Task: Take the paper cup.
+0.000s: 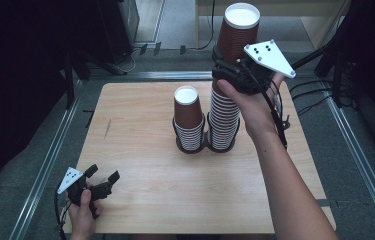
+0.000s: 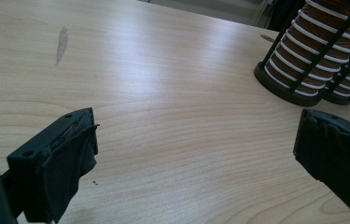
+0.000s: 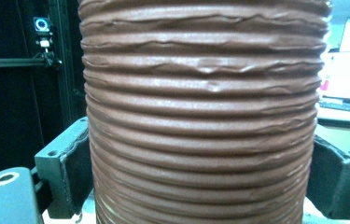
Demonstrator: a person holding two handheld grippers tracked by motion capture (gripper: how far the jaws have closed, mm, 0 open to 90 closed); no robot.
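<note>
Cups [image 1: 232, 37] in a tall stack sit at 12 o'clock on the counter [image 1: 140, 185], in a rack [image 1: 223, 146]. Right fingers [image 3: 70, 172] squeeze its sides, likely to lift some off. Left fingers [image 2: 65, 158] spread wide, empty, waiting at 7 o'clock.

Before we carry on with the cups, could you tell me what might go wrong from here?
1. The right gripper clamps the tall stack partway up; the cups above the jaws are many and could lean or topple.
2. Cups below the grip may part from the rest and stay in the holder.
3. The short stack stands right beside it, so a sideways swing might knock it. The left gripper rests open, far off, giving no support.
</note>
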